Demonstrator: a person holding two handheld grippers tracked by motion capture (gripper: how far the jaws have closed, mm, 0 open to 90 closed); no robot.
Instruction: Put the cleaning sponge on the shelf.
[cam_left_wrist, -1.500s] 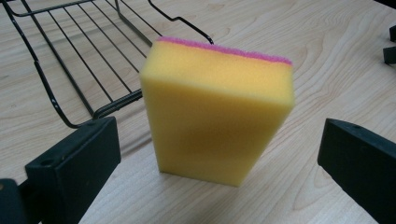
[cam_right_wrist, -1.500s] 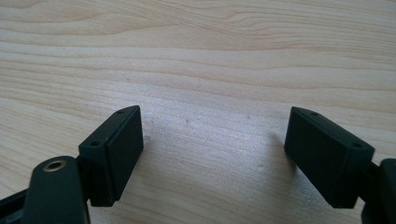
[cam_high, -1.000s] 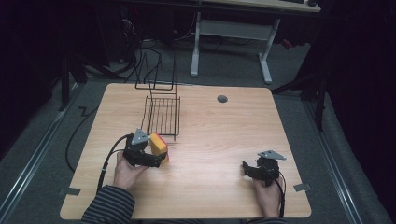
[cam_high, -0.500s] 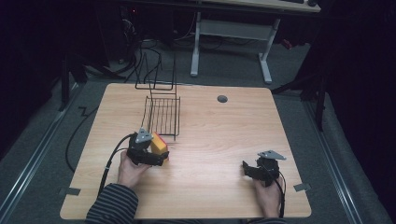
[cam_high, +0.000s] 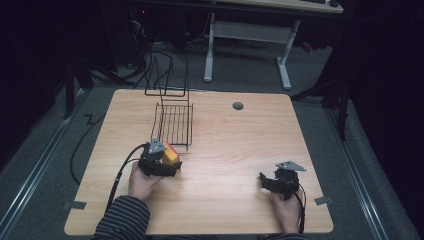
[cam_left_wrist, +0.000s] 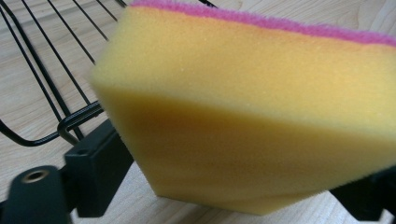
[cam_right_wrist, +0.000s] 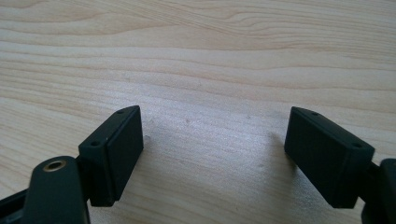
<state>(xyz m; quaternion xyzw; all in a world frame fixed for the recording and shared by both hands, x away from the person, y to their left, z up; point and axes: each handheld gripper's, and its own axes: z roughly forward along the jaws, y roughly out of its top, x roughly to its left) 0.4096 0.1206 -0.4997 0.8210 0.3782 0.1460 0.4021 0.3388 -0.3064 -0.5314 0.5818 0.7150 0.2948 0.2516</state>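
A yellow sponge (cam_high: 172, 153) with a pink scouring top sits at the near end of the black wire rack (cam_high: 175, 122), left of the table's middle. My left gripper (cam_high: 171, 164) has just been closing its jaws with the sponge (cam_left_wrist: 252, 116) between them. Both black jaws now press on its lower sides, and the sponge is tilted. The rack's wires (cam_left_wrist: 60, 93) run just behind it. My right gripper (cam_high: 264, 181) rests low over the wooden table (cam_high: 240, 145) at the front right. Its jaws (cam_right_wrist: 219, 154) stand wide apart with nothing between them.
A taller wire frame (cam_high: 167, 80) stands at the rack's far end by the table's back edge. A round grommet hole (cam_high: 238, 106) sits at the back centre. Cables trail off the left side to the floor (cam_high: 90, 130). A white desk frame (cam_high: 247, 35) stands beyond.
My left gripper has edged slightly to the right at the sponge. The right hand and its gripper have not moved.
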